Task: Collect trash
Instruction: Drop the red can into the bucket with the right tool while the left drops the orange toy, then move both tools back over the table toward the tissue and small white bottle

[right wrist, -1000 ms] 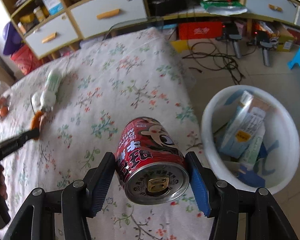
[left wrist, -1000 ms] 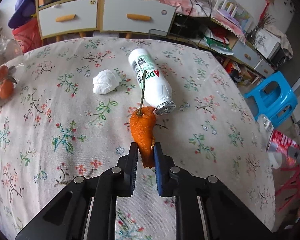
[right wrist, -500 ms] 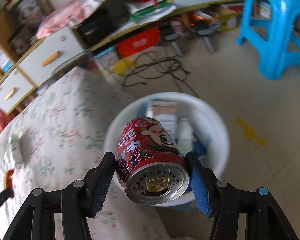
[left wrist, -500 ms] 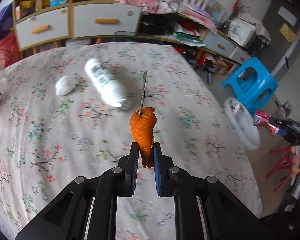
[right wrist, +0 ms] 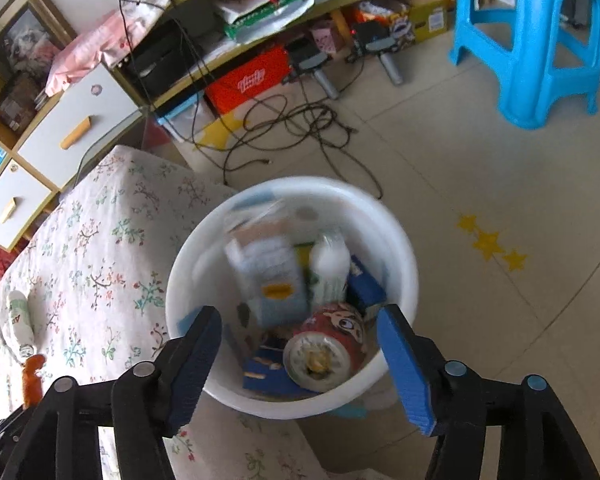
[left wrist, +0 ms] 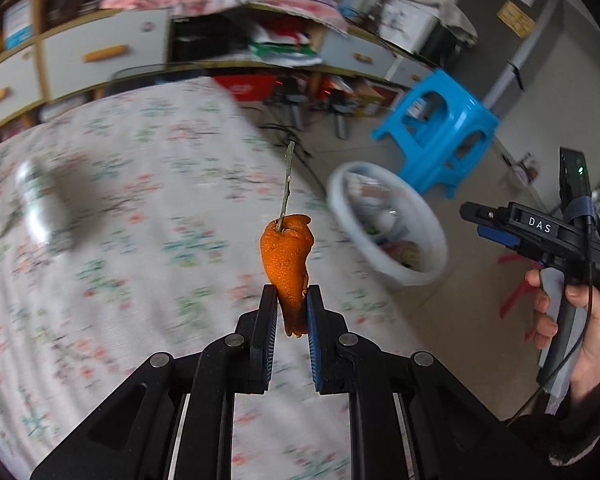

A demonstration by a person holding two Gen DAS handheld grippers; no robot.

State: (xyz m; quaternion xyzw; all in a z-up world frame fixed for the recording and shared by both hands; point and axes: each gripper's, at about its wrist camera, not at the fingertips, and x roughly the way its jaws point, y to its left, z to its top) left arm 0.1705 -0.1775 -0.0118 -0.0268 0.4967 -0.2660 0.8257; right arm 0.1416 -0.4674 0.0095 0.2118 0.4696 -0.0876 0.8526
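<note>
We found the red can lying in the white bin beneath the right gripper, whose empty jaws were opening. The left gripper clamped orange peel; a bottle remained on the counter.

the peel is bright orange with a thin green-brown stalk. the left tool is black, one pad black and one blue; the right tool is black with blue pads. the cloth on the bench is cream with a scattered print of green sprigs and pink-red flowers. the bin is white. the can inside it is red with a cartoon face and a silver-white end. the stool is sky blue. the floor is pale beige with yellow stars. the bottle is white with green.
</note>
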